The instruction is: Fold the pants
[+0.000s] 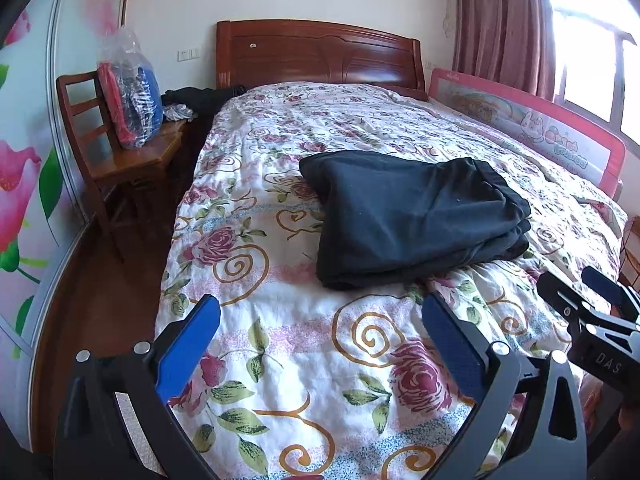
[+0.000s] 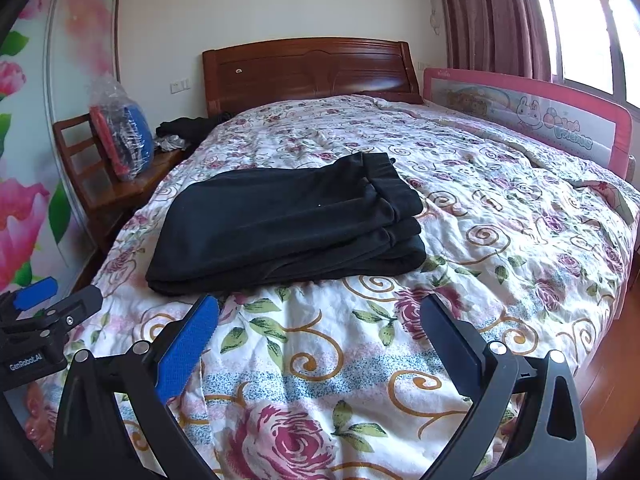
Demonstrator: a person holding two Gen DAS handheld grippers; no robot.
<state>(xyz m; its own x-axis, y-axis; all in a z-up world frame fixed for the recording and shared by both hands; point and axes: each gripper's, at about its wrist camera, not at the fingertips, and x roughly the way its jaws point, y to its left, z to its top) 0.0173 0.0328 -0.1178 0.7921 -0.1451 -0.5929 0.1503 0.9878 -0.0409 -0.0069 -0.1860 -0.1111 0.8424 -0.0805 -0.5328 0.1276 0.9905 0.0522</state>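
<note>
Bed (image 1: 304, 360): flowered quilt spread flat, serving as the folding surface.
Pants (image 2: 280, 224): black, stacked in layers mid-bed; fold likely finished.
Left gripper (image 1: 320, 344): spread wide, holding nothing, short of the pants' near edge, apart from the cloth.
Right gripper (image 2: 320, 336): likewise spread, empty, just before the near hem, probably backed off.

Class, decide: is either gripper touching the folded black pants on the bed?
Apart. In the right wrist view, floral quilt shows between the open right gripper and the pants; the left gripper likewise sits clear.
</note>
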